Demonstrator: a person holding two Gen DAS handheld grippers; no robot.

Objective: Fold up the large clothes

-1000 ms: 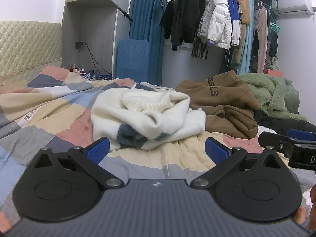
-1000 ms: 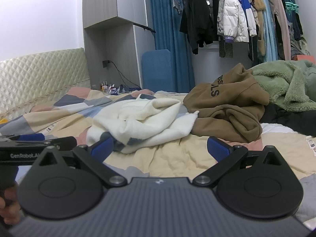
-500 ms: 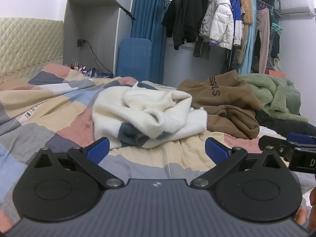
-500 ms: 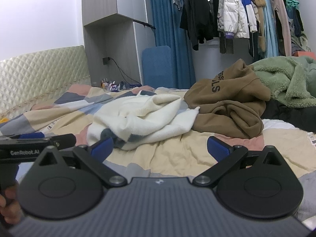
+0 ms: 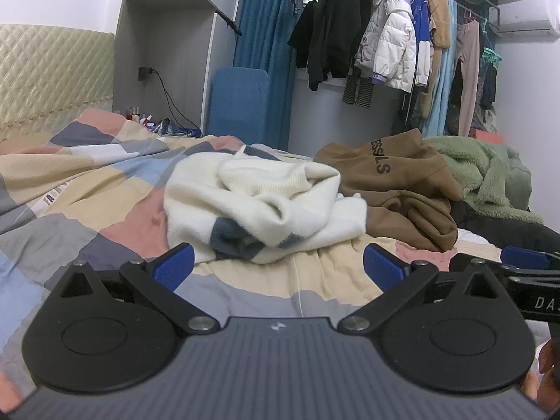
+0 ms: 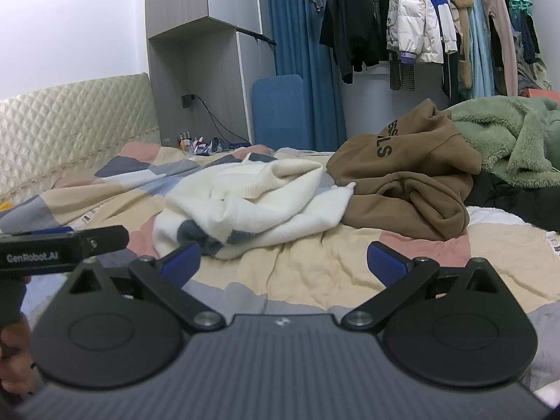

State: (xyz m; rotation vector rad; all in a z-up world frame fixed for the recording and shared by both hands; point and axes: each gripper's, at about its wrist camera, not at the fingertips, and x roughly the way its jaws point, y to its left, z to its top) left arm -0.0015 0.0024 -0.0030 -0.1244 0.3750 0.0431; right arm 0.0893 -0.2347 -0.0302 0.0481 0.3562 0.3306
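Fluffy cream sweater (image 5: pixel 259 206) lies bunched beside brown hoodie (image 5: pixel 402 189).

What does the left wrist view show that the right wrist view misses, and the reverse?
Only the left wrist view shows the air conditioner and the right gripper's fingers from the side. Only the right wrist view shows the left gripper's fingers from the side, near the GenRobot.AI label. Both show the crumpled white sweater, the brown hoodie, the green fleece, the patchwork bedspread and open, empty jaws.
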